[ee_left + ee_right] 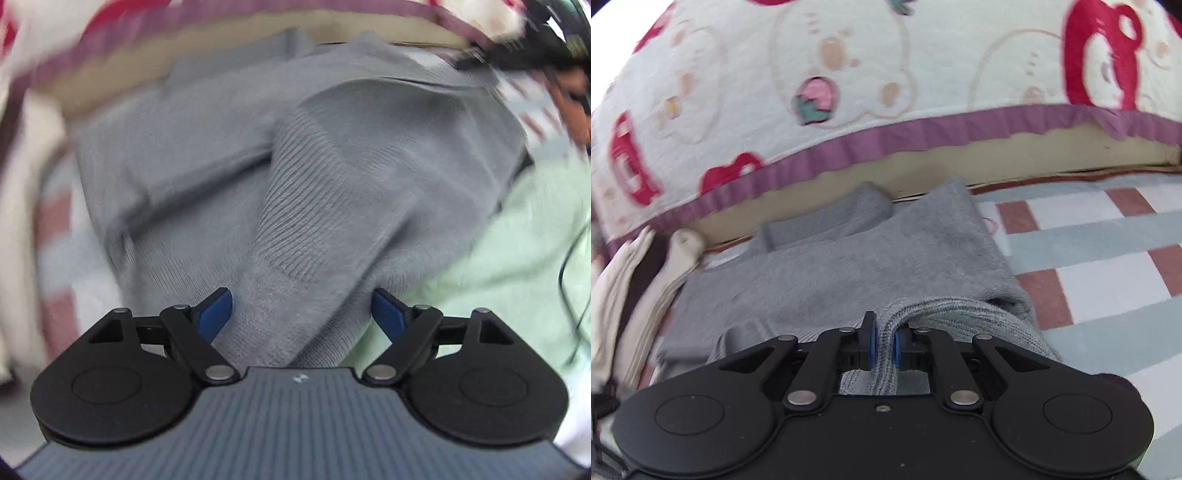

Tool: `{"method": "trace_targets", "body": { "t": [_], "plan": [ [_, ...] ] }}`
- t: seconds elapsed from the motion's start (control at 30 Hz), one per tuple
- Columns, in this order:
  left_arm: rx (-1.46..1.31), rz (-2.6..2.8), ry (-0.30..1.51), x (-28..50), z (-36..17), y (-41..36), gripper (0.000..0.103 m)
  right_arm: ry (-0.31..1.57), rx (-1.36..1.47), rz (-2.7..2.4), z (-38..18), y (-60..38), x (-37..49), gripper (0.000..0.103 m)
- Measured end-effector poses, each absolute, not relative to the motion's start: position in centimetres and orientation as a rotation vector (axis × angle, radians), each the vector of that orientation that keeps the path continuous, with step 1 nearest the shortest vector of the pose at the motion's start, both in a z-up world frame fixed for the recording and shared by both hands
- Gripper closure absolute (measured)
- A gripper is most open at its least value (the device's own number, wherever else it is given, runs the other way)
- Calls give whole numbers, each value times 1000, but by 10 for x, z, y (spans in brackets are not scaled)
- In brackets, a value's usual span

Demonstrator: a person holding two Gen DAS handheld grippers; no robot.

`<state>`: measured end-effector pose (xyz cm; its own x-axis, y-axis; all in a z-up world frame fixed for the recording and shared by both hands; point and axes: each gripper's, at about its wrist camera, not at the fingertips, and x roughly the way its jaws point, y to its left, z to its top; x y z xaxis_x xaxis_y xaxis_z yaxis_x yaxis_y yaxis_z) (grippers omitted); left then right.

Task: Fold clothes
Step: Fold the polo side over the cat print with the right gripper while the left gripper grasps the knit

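A grey knit sweater (295,155) lies spread on a checked cover, one ribbed part folded over its middle. My left gripper (301,314) is open, its blue pads wide apart on either side of a bunched fold of the sweater. In the right wrist view the same grey sweater (831,273) stretches away toward a cushion. My right gripper (882,341) is shut on the sweater's ribbed edge (886,325), which rises between the blue pads.
A cream cushion (849,74) with red and pink prints and a purple trim stands behind the sweater. The checked cover (1108,258) extends right. Pale folded cloth (639,273) lies at the left. A mint-green garment (517,240) lies right of the sweater, and a hand on the other gripper (576,103) shows at top right.
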<state>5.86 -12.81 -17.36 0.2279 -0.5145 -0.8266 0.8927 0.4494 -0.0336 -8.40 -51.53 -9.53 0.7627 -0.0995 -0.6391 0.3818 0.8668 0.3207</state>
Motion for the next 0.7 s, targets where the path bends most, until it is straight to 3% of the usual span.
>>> {"method": "trace_targets", "body": {
  "t": [0.23,0.3,0.43,0.47,0.5,0.57,0.7],
  "plan": [
    [426,-1015,797,77,-173,-133,20,723,488,-249,-122,-516,-120,91],
    [465,-1038,791,77,-183,-144,10,751,475,-241,-130,-511,-124,91],
    [480,-1051,846,78,-202,-160,10,788,495,-260,-146,-513,-124,91],
    [465,-1053,848,79,-204,-160,20,789,506,-261,-149,-514,-124,91],
    [452,-1064,848,79,-203,-159,55,784,504,-252,-149,-514,-126,91],
    [462,-1059,816,78,-195,-153,88,768,500,-254,-145,-512,-138,93],
    [277,-1078,780,73,-155,-112,89,733,492,-281,-131,-505,-169,93]
  ]
}}
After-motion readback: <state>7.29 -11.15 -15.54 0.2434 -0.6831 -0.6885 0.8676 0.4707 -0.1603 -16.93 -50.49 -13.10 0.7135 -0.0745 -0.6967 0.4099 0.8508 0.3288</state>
